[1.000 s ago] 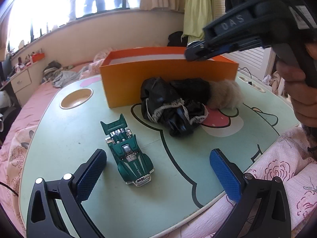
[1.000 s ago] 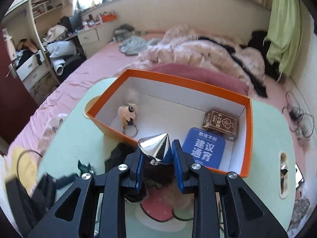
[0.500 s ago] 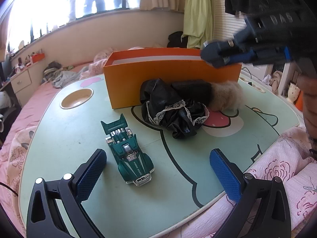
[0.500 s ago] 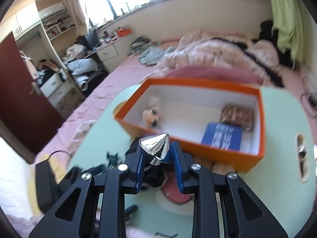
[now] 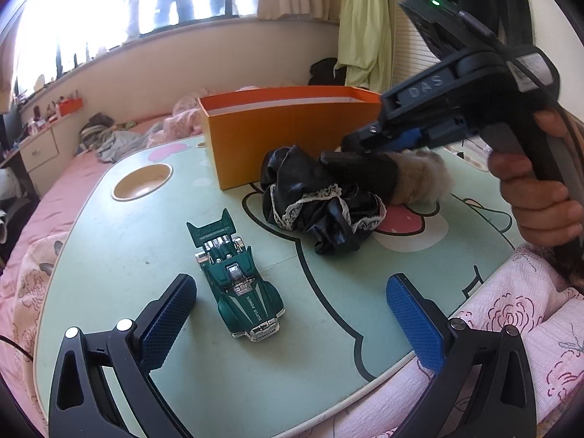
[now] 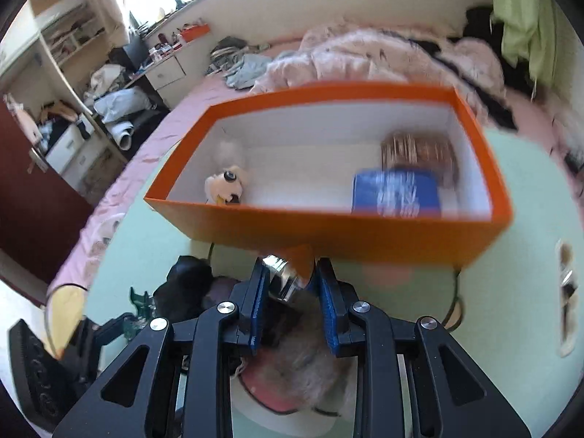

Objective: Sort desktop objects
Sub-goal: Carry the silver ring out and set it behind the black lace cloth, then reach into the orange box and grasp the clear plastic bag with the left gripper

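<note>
A: Start at the left. What does the left gripper (image 5: pixel 292 323) have?

B: Nothing. Its blue pads (image 5: pixel 166 323) stand wide apart over the pale green table (image 5: pixel 109 255), and the green toy car (image 5: pixel 239 284) lies on the table between them, nearer the left pad, touched by neither. Its nose points toward the camera.

A: And past the car?

B: A heap of black shiny cloth with lace trim (image 5: pixel 321 200), and a tan furry thing (image 5: pixel 423 179) just beside it on the right. Behind both stands the orange box (image 5: pixel 292 138).

A: What is in the box?

B: From the right wrist view, a small cream plush figure (image 6: pixel 228 186) at the left end, and at the right end a blue booklet (image 6: pixel 396 191) with a brown patterned pack (image 6: pixel 416 151) behind it. All blurred.

A: The right gripper (image 6: pixel 292 288)?

B: A hand (image 5: pixel 536 186) holds it low over the black cloth, in front of the box's near wall. A shiny silver cone (image 6: pixel 286 277) sits between its pads, and the jaws are just opening. The picture is smeared, so I cannot tell whether the pads press on the cone.
</note>
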A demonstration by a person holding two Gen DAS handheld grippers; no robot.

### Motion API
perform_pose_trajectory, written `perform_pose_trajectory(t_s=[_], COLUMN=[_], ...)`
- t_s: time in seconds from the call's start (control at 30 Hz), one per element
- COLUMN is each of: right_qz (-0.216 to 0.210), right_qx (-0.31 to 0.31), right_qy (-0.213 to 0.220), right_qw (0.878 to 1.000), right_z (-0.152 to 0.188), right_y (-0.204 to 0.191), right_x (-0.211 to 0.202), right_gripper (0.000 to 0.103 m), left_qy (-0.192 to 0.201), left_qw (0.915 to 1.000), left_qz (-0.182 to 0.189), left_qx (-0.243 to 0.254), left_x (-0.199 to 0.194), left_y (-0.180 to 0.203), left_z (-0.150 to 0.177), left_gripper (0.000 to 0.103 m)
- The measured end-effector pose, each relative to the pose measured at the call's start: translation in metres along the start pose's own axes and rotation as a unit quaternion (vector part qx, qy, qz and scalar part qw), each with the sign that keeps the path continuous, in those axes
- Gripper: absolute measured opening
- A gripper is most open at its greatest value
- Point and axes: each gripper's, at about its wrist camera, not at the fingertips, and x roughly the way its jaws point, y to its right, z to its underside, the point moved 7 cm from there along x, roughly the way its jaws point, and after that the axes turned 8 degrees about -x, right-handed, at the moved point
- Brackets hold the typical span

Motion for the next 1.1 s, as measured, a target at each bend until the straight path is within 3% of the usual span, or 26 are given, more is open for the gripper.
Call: perform_pose_trajectory(t_s=[0.13,0.27,0.33,0.5,0.63,0.77,1.1], right_qz=[0.013,0.043,0.059,0.120,0.160,0.153,0.156], right_qx=[0.017,0.002,-0.017,-0.098,-0.126,-0.087,-0.079], right_qy=[0.036,0.084,0.097,0.054,0.016,-0.005,-0.009], right_qw=[0.999,0.996,0.993,0.986,0.979,0.984,0.985], right_z=[0.008,0.017,0.024,0.062,0.093,0.100,0.099], right_y=[0.006,0.001,-0.003,-0.010,-0.004,0.012,0.017], right_x=[-0.020,-0.054,-0.065,-0.069,-0.060,-0.049,-0.045], right_gripper=[0.033,0.069,0.071,0.071,0.073,0.101,0.103], left_qy=[0.000,0.000,-0.001,-0.002,-0.003,-0.003,-0.017], left_qw=[1.0000,1.0000,1.0000,1.0000,1.0000,1.0000,0.9998], left_qz=[0.000,0.000,0.001,0.000,-0.001,-0.004,-0.012], left_qx=[0.000,0.000,-0.001,-0.003,-0.002,-0.002,-0.005], left_x=[0.000,0.000,-0.001,0.000,0.000,0.003,0.005], left_y=[0.000,0.000,0.000,-0.001,-0.001,0.000,0.000], left_z=[0.000,0.000,0.000,0.000,0.000,0.001,0.000], left_gripper=[0.103,0.103,0.103,0.103,0.103,0.103,0.103])
